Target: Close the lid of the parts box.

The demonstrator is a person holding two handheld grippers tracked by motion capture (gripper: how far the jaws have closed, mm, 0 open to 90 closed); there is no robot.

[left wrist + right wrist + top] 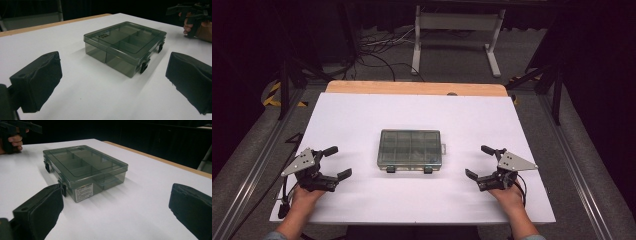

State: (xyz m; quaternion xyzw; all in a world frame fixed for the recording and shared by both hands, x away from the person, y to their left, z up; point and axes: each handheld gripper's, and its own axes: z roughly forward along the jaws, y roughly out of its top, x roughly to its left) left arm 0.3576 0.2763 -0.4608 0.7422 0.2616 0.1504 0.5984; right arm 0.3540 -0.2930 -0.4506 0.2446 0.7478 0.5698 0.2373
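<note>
A smoky translucent compartment box (pixel 410 149) with its lid closed and two black latches on its near side lies flat in the middle of the white table (pixel 362 115). My left gripper (pixel 338 162) rests on the table to the box's left, open, nothing between its jaws. My right gripper (pixel 479 161) rests to the box's right, also open and empty. In the left gripper view the box (pixel 125 46) lies ahead between the wide-apart pads (pixel 37 81). The right gripper view shows the box (pixel 83 167) ahead and to the left, a label on its end wall.
A bare wooden strip (pixel 417 88) runs along the table's far edge. Beyond it stand a white frame (pixel 457 30) and loose cables on the floor. Dark stands flank the table on both sides.
</note>
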